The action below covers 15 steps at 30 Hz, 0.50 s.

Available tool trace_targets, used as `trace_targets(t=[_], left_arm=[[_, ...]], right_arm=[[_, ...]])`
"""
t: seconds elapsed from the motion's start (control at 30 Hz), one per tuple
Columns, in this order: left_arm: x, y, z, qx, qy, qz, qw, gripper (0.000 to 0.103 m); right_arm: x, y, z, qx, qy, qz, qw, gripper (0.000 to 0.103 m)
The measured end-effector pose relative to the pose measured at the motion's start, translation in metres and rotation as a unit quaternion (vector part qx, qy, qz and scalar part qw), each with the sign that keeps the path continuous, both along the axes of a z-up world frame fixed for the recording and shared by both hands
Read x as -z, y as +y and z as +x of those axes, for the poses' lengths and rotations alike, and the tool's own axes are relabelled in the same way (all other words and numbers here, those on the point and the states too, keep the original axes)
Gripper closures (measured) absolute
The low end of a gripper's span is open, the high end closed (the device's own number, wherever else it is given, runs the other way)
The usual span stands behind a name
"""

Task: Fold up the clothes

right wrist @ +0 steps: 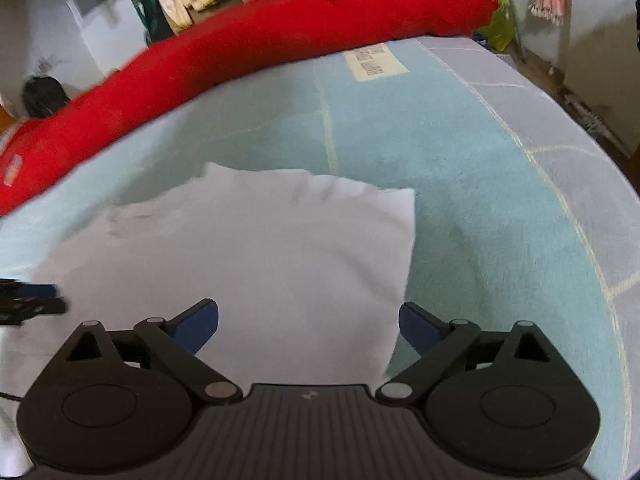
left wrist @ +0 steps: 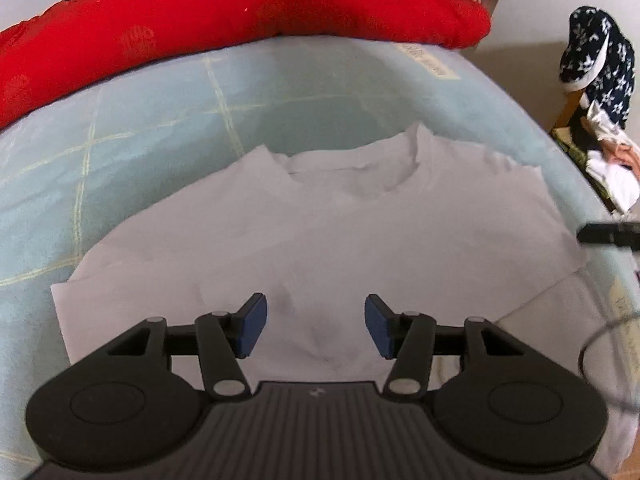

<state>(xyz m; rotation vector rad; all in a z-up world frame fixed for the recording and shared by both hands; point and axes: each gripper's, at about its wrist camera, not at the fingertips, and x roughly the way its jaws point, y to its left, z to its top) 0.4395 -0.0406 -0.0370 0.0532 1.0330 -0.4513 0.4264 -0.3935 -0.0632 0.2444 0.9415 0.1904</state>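
White cotton t-shirt flat on light-blue checked bed sheet, both tools empty above it.
Left wrist view: left tool jaws apart, nothing between the blue pads; shirt collar faces the long red bolster cushion. Right wrist view: right tool jaws wide, gripping nothing, over the shirt's right edge; left tool's tip at the frame's left edge.

We found the shirt flat on the bed, the quilt behind it, our grippers above.
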Motion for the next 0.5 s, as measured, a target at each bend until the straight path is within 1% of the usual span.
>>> trace_targets(t=[0.03,0.1,0.13,0.2,0.3,0.4,0.5], left_arm=[[0.001,-0.003,-0.002,0.006,0.002,0.0,1.0,0.049],[0.005,-0.008,-0.004,0.017,0.009,0.004,0.9998,0.049],[0.009,-0.011,-0.005,0.021,0.012,0.01,0.9997,0.049],[0.012,-0.014,-0.006,0.024,0.01,0.017,0.9995,0.049],[0.012,-0.015,-0.006,0.022,0.01,0.017,0.9996,0.048],[0.013,-0.015,-0.005,0.019,0.012,0.015,0.9996,0.048],[0.011,-0.016,-0.005,0.018,0.011,0.021,0.9996,0.047]], right_arm=[[-0.001,0.003,-0.007,-0.008,0.005,-0.003,1.0,0.003],[-0.001,0.009,-0.018,-0.009,0.006,-0.057,0.998,0.003],[0.003,0.01,-0.022,-0.007,0.009,-0.091,0.996,0.003],[0.013,0.01,-0.024,0.005,0.021,-0.142,0.99,0.003],[0.025,0.003,-0.028,0.017,0.039,-0.203,0.978,0.003],[0.03,-0.005,-0.024,0.037,0.033,-0.205,0.977,0.003],[0.032,-0.011,-0.016,0.071,0.041,-0.216,0.973,0.0]])
